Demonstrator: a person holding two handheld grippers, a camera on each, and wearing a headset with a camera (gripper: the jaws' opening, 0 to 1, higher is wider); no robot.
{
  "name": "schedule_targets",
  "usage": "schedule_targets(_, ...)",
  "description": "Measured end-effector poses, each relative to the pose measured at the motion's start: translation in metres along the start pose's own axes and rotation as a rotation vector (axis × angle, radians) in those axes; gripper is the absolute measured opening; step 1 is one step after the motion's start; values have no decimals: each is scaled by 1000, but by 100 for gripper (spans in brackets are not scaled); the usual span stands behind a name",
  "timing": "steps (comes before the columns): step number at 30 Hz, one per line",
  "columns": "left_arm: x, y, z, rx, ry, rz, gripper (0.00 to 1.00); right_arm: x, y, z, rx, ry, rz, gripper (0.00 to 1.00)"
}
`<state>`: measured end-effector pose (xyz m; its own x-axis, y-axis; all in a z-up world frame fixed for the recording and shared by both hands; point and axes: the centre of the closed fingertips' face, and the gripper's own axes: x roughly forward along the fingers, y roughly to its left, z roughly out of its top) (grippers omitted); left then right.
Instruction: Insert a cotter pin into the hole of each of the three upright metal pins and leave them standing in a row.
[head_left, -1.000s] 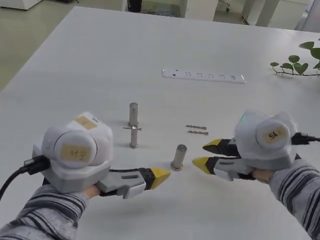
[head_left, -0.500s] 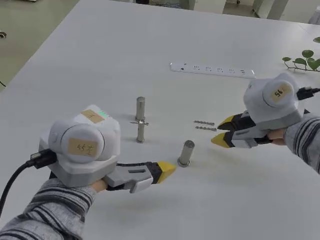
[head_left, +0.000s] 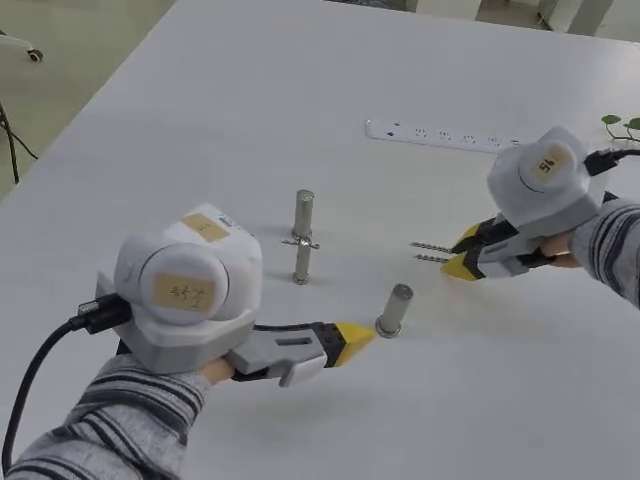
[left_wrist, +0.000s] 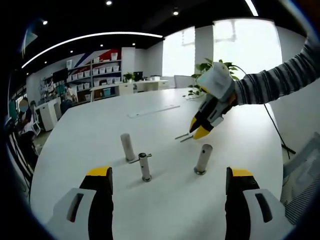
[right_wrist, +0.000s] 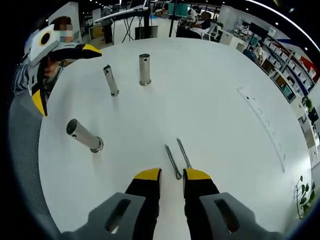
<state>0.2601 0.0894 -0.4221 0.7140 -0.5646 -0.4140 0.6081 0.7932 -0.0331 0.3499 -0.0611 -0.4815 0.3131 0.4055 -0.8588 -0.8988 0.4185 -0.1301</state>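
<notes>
The right gripper (right_wrist: 172, 175) has its two yellow tips only a little way apart. They are not pressed together, and they are not pinching anything. The tips sit low over the big white table (right_wrist: 225, 75).

The near end of one thin silver cotter pin (right_wrist: 172, 161) lies in the small gap between the tips. I cannot tell if a tip touches it. A second thin silver cotter pin (right_wrist: 184, 152) lies flat on the table just beside the first one. Both point away from the gripper.

The left gripper (left_wrist: 169, 174) has its jaws spread wide and holds nothing. In the head view its yellow tip is near the nearest round grey metal pin (head_left: 395, 310) but apart from it. That pin stands alone on the table, between the two grippers.

Farther off stands the middle round grey metal pin (head_left: 302, 262). A small silver cotter pin (head_left: 300, 243) goes across it near the top. Just behind it stands the far round grey metal pin (head_left: 303, 213).

Past all of these, a long white power strip (head_left: 440, 136) lies flat on the table. A green leafy plant (head_left: 625, 122) peeks in at the far edge.
</notes>
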Motion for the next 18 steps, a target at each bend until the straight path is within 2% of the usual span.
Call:
schedule_targets(9,1,-1,-1,-8,4,-6,91,5,-10,-3,-3,54,29,5)
schedule_targets(18,1,0,-2,-10,9,-6,90,9,-7,-7,-25,89,67,2)
